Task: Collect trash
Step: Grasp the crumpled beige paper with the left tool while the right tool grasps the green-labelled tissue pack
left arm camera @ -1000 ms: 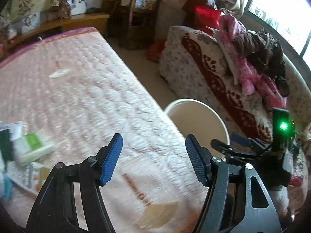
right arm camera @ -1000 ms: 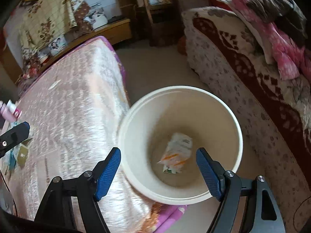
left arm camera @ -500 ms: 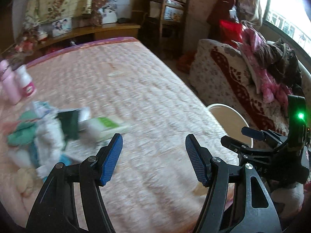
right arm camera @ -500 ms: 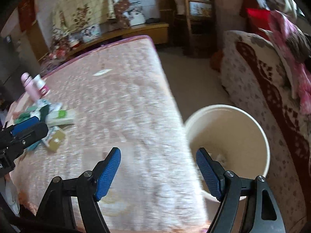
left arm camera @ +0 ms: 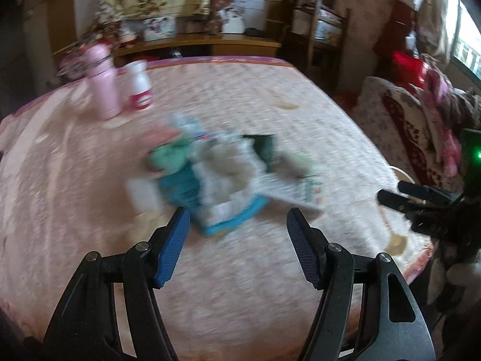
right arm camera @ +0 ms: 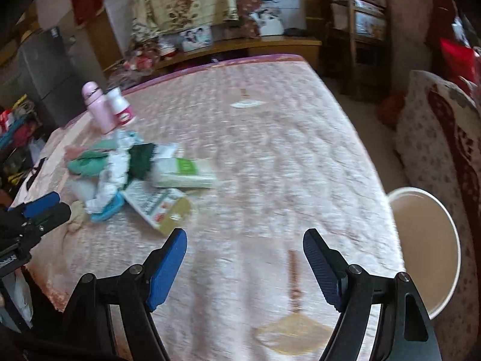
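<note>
Quilted pink mattress [right arm camera: 270, 156] bears crumpled, blurred, perhaps paper trash [left arm camera: 222, 174]; left gripper [left arm camera: 237, 228] and right gripper [right arm camera: 245, 249] gape empty.

Dim daylight from window [left arm camera: 463, 42] at right; motion blur smears bed [left arm camera: 270, 114] clutter; fisheye bending, dark corners.

Both wrist views — down over bed [left arm camera: 270, 114]

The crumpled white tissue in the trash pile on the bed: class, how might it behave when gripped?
The crumpled white tissue looks soft and wrinkled, so it probably squashes and flops. It seems light. Draped over neighbouring wrappers, it may drag them along.
</note>
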A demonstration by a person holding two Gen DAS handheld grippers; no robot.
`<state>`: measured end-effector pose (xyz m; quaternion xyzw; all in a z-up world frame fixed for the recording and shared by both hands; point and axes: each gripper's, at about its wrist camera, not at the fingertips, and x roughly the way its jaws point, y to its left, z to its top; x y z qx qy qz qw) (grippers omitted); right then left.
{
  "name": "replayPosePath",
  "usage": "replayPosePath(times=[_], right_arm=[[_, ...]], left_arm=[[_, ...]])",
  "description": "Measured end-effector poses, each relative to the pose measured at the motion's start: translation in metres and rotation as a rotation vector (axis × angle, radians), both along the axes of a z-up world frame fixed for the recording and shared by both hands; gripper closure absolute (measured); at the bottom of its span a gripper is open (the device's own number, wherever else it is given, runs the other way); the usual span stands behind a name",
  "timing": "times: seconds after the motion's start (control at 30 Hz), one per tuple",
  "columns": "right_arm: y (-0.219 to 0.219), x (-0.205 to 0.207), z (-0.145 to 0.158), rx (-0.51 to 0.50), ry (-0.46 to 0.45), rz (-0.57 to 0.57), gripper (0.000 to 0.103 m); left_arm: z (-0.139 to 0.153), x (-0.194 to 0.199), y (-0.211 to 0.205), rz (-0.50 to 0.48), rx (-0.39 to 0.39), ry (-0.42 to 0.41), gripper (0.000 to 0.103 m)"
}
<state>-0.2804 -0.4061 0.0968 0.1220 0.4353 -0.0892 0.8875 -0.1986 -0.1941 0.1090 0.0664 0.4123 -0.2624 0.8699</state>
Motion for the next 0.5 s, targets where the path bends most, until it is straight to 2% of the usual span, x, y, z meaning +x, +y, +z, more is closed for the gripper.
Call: replayPosePath(times=[0.23, 0.4, 0.5], right_arm=[[0.024, 0.036, -0.001, 0.021, -0.016, 0.064, 0.025], [0.027, 0.067, -0.011, 0.091, 0.004, 0.061, 0.025], [0.032, 0.089, -0.014, 0.088, 0.011, 0.061, 0.025]], left_arm=[[-0.015, 0.017, 0.056, 0.103, 0.023, 0.022, 0.037], [-0.026, 0.032, 0.073, 0.142, -0.002, 0.070, 0.037], [-0.031, 0.038, 0.074, 0.151, -0.010, 0.092, 0.037]])
